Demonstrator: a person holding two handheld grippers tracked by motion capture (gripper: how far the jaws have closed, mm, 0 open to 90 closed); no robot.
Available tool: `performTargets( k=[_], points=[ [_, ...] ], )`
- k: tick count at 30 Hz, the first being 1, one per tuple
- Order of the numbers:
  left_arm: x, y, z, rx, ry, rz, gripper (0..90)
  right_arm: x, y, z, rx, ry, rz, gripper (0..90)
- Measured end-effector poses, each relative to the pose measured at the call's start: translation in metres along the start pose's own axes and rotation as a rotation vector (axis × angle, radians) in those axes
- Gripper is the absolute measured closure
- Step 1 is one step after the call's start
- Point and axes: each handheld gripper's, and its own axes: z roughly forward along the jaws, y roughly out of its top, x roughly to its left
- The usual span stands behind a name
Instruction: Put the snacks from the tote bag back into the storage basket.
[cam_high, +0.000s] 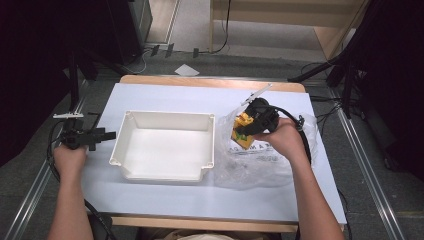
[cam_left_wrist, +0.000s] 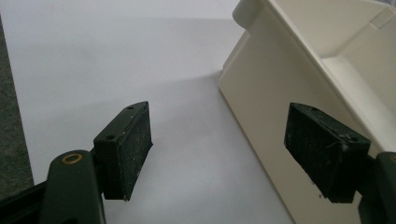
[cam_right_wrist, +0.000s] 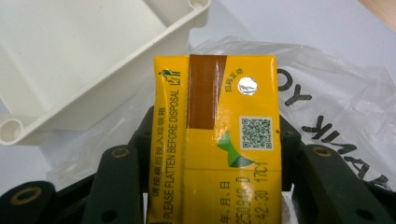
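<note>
The yellow drink carton (cam_right_wrist: 217, 140) is a small rectangular box of glossy printed card, sharp-edged, with a brown strip down its top face, a round silver foil seal for the straw hole, a QR code, a green leaf mark and black lettering along one side. The right gripper (cam_high: 248, 126) has its black jaws clamped on the carton's two narrow sides and holds it above a crumpled clear plastic bag (cam_high: 260, 165) — thin, shiny film with bold black letters, lying on the matte white table cover (cam_high: 165, 95) just right of the tub. In the high view the carton (cam_high: 243, 131) shows as a yellow block at the gripper's tip, though small and partly hidden by the hand (cam_high: 282, 137).

The white plastic tub (cam_high: 165, 145) is rectangular and smooth, with rounded corners, a rolled rim and moulded corner posts. The left gripper (cam_high: 97, 136) rests at the table's left edge, just beside the tub's outer wall (cam_left_wrist: 261, 107), its flat, scuffed rubber pads (cam_left_wrist: 128, 149) standing wide apart with nothing between them.
</note>
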Motion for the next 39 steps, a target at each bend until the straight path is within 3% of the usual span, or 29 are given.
performTargets(
  k=[11, 39],
  points=[
    [-0.004, 0.002, 0.001, 0.017, 0.007, 0.015, 24.3, 0.011, 0.011, -0.003, -0.002, 0.010, -0.015, 52.7],
    [-0.004, 0.001, 0.002, 0.000, -0.008, 0.010, 24.3, 0.017, 0.051, -0.019, -0.014, 0.030, -0.061, 52.8]
  ],
)
